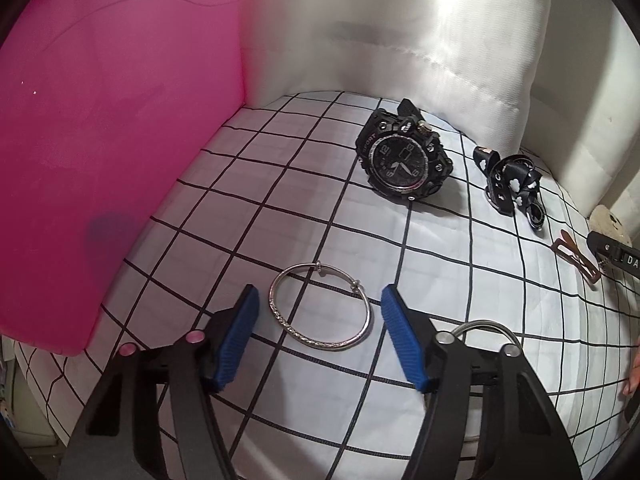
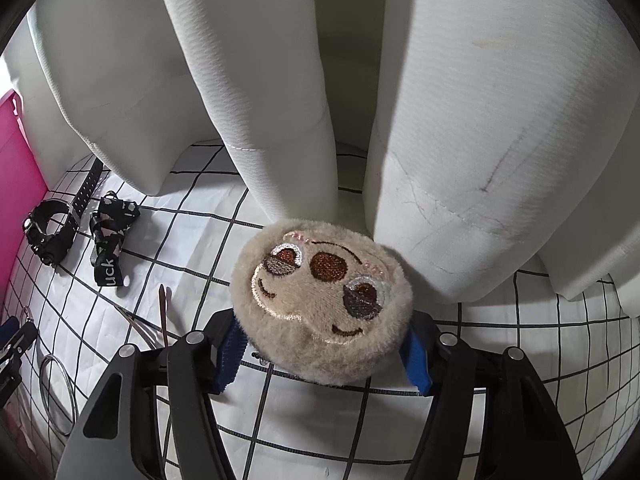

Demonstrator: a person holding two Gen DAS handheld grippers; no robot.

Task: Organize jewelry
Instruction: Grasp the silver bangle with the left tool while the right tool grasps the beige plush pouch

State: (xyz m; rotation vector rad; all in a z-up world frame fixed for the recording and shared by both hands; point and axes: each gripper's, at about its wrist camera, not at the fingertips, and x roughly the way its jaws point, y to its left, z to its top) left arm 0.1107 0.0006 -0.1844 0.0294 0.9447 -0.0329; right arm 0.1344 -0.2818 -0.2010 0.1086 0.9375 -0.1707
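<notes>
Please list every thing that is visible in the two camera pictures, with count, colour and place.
silver bangle: 1, silver, between the open left fingers
sport watch: 1, black, behind the bangle
printed ribbon: 1, black and white, right of the watch
hair clip: 1, brown, far right
plush sloth face: 1, beige, between the right fingers
pink bin: 1, left
checked sheet: 1, white and black, underneath
left gripper: blue pads
right gripper: blue pads
</notes>
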